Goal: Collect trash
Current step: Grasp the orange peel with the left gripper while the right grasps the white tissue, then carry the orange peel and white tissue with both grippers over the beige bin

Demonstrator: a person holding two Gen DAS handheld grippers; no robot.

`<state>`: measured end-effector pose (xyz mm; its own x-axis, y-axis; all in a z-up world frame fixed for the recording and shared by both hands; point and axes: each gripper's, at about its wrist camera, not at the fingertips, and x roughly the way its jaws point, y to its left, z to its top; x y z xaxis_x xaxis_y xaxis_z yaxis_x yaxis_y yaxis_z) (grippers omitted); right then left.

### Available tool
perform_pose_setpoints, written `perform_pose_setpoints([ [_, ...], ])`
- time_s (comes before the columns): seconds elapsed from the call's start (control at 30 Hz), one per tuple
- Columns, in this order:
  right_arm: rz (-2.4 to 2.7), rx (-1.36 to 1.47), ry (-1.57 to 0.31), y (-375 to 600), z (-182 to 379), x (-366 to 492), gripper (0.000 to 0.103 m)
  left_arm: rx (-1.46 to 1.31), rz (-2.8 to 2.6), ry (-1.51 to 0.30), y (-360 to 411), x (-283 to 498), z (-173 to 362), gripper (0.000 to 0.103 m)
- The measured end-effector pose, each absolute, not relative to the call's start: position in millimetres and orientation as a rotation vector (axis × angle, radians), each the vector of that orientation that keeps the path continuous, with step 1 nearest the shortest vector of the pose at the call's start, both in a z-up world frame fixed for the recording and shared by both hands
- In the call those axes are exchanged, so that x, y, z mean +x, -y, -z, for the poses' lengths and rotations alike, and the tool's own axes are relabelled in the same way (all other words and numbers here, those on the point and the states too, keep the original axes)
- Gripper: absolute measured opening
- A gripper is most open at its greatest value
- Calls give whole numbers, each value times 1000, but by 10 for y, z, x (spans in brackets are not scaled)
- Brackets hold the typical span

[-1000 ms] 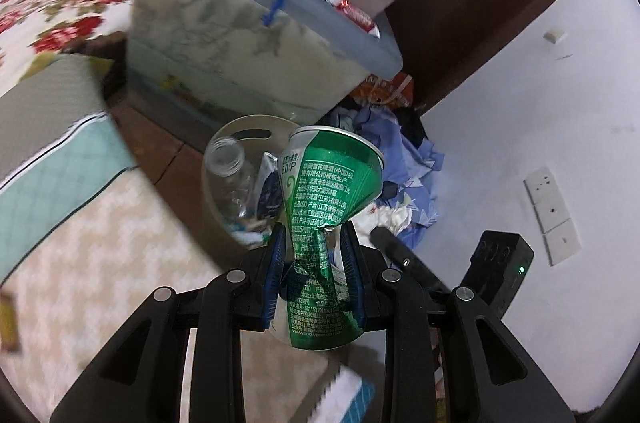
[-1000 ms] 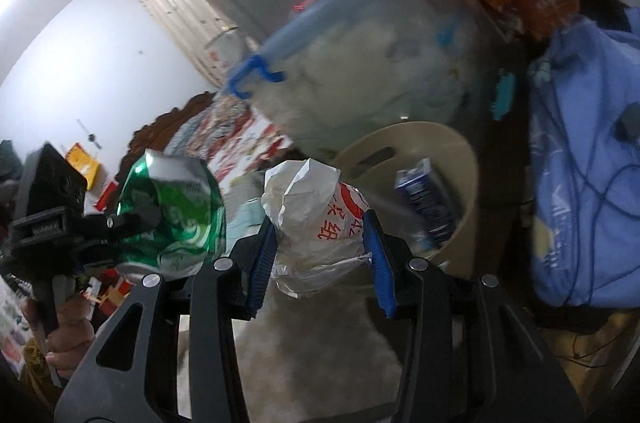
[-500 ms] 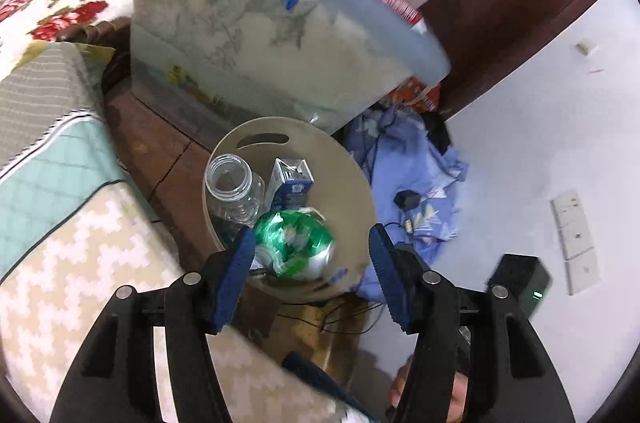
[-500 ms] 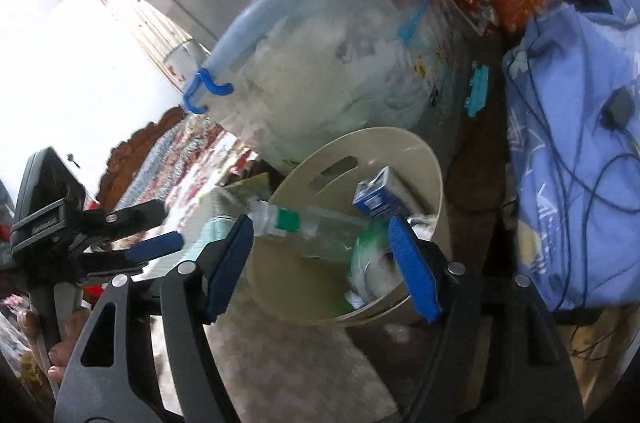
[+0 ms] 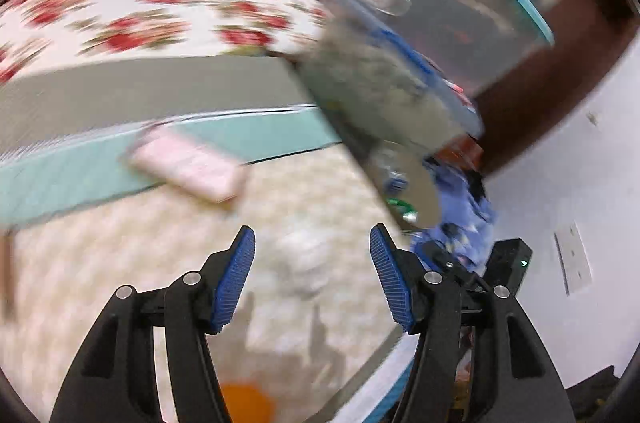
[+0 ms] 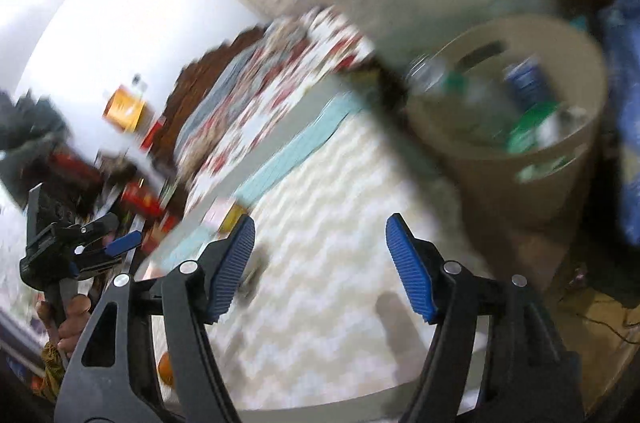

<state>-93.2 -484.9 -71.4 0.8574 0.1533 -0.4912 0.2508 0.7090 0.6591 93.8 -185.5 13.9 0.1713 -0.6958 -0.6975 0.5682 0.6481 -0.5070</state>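
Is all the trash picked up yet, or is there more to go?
Partly done: the beige bin already holds a green can, a clear bottle and a blue carton. Nothing is in hand: the left gripper is open and empty, and the right gripper is empty, its jaws closing a little. Left: a pink packet and something white lie on the bed.

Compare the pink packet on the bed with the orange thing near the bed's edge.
The pink packet is flat, oblong and pale; the orange thing looks rounded and vivid. The pink packet lies farther up the bed, across the teal stripe's edge; the orange thing sits at the near edge, partly behind the left gripper. Both are blurred and rest on the bed, untouched.
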Motion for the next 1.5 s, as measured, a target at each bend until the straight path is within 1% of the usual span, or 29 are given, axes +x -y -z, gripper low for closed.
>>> perform_pose_setpoints([
  [0.1, -15, 753, -602, 4505, 732, -794, 68, -155, 820, -1085, 1413, 847, 21, 58],
  [0.13, -51, 724, -626, 4346, 725, -740, 68, -153, 806, -1090, 1321, 804, 67, 61],
  [0.2, -67, 673, -646, 4177, 715, -696, 68, -140, 797, -1101, 1161, 643, 185, 63],
  [0.37, -83, 625, -690, 3875, 723, -577, 70, 12, 811, -1082, 1211, 234, 385, 69],
  [0.43, -80, 609, -699, 3784, 719, -553, 70, 51, 812, -1065, 1215, 157, 425, 76],
  [0.5, -77, 593, -706, 3711, 712, -539, 70, 82, 815, -1037, 1213, 81, 448, 78],
  [0.57, -73, 574, -715, 3653, 699, -510, 71, 98, 824, -1020, 1210, 35, 460, 79],
  [0.6, -68, 561, -717, 3628, 686, -485, 74, 108, 826, -1014, 1225, 11, 473, 80],
  [0.67, -55, 543, -721, 3605, 649, -415, 77, 133, 825, -1006, 1258, -26, 504, 80],
  [0.8, -40, 504, -730, 3577, 622, -244, 80, 189, 816, -990, 1319, -103, 582, 80],
  [1.1, -5, 440, -786, 3486, 675, 53, 83, 233, 793, -974, 1385, -140, 705, 80],
  [1.17, 4, 432, -797, 3484, 698, 79, 83, 259, 777, -974, 1419, -147, 755, 76],
  [1.2, 9, 427, -800, 3482, 708, 93, 83, 271, 772, -977, 1434, -148, 786, 70],
  [1.23, 14, 422, -802, 3482, 719, 102, 83, 280, 774, -962, 1442, -160, 785, 57],
  [1.27, 19, 416, -806, 3482, 735, 116, 83, 291, 771, -954, 1448, -164, 781, 51],
  [1.3, 23, 411, -811, 3481, 753, 130, 83, 295, 770, -951, 1448, -161, 782, 38],
  [1.33, 24, 408, -814, 3481, 764, 131, 82, 291, 767, -949, 1436, -142, 784, 30],
  [1.37, 21, 401, -817, 3477, 780, 142, 79, 281, 765, -953, 1423, -122, 785, 29],
  [1.4, 14, 401, -823, 3475, 795, 157, 69, 262, 767, -961, 1398, -88, 784, 26],
  [1.43, -2, 408, -834, 3478, 813, 176, 62, 247, 767, -967, 1375, -65, 784, 23],
  [1.47, -6, 411, -834, 3472, 818, 189, 51, 230, 765, -977, 1348, -35, 784, 22],
  [1.5, -15, 413, -825, 3471, 809, 185, 49, 214, 759, -984, 1318, -13, 780, 22],
])
